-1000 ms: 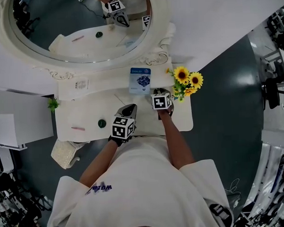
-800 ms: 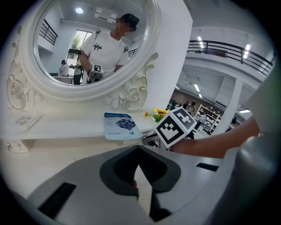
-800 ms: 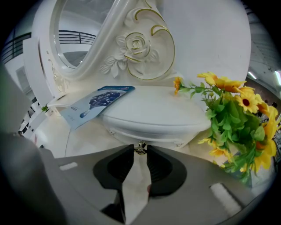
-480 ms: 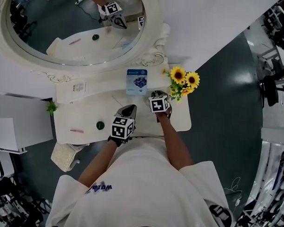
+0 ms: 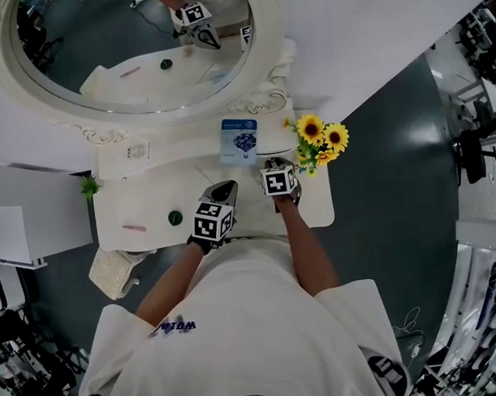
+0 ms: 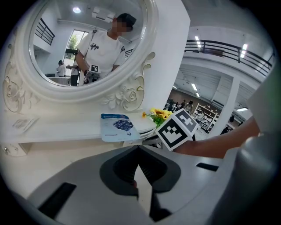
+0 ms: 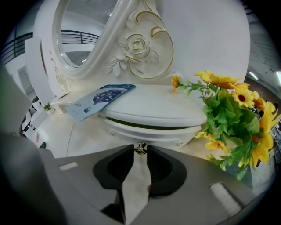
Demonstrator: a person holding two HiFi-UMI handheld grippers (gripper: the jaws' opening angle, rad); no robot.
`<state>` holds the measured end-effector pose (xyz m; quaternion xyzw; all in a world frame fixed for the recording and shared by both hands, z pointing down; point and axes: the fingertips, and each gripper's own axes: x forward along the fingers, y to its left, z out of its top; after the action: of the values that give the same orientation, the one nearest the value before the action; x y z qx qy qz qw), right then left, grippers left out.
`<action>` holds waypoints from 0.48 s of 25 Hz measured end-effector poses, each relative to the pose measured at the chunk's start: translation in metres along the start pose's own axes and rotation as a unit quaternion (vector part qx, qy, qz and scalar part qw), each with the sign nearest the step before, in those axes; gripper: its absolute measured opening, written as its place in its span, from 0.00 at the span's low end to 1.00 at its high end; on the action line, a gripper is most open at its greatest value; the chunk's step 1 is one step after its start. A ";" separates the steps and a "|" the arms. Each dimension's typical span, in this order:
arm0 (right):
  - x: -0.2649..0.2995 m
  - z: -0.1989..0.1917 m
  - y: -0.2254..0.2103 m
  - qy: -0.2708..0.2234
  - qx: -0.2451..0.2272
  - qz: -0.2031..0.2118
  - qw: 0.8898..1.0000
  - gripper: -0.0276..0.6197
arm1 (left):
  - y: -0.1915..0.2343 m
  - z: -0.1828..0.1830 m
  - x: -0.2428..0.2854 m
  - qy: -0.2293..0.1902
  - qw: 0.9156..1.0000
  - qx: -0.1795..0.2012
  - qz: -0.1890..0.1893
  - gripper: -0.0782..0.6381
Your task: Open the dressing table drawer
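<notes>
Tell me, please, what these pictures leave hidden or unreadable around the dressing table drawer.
- Drawer inside: right gripper view shows only its front.
- Knob: head view, hidden under the right gripper.
- Blue packet print: too small in every view.
- Dark green thing: head view, too small to name.

Cream-white dressing table top (image 5: 151, 206), with a raised rounded shelf (image 5: 181, 151) along the back and a white drawer (image 7: 151, 132) under its right end (small metal knob (image 7: 140, 148) in front). Propped against the shelf, a flat blue-and-white packet (image 5: 241, 141). At the right edge, a bunch of yellow sunflowers (image 5: 321, 142). Toward the left front, a small dark-green round thing (image 5: 175, 217) and, near it, a thin pink stick (image 5: 134, 228).
</notes>
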<state>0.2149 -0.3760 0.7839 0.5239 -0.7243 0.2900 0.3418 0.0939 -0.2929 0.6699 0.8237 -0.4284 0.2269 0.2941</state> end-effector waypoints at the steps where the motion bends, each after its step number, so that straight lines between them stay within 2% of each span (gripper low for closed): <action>1: -0.001 0.001 0.000 -0.001 0.003 0.001 1.000 0.20 | 0.000 0.000 0.000 0.000 1.000 0.000 0.000 0.12; 12: -0.002 -0.004 0.000 0.001 0.005 0.002 1.000 0.20 | 0.000 -0.004 -0.003 0.001 1.000 -0.002 0.001 0.12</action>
<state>0.2167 -0.3715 0.7844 0.5242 -0.7234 0.2948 0.3391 0.0912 -0.2882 0.6712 0.8227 -0.4290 0.2271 0.2958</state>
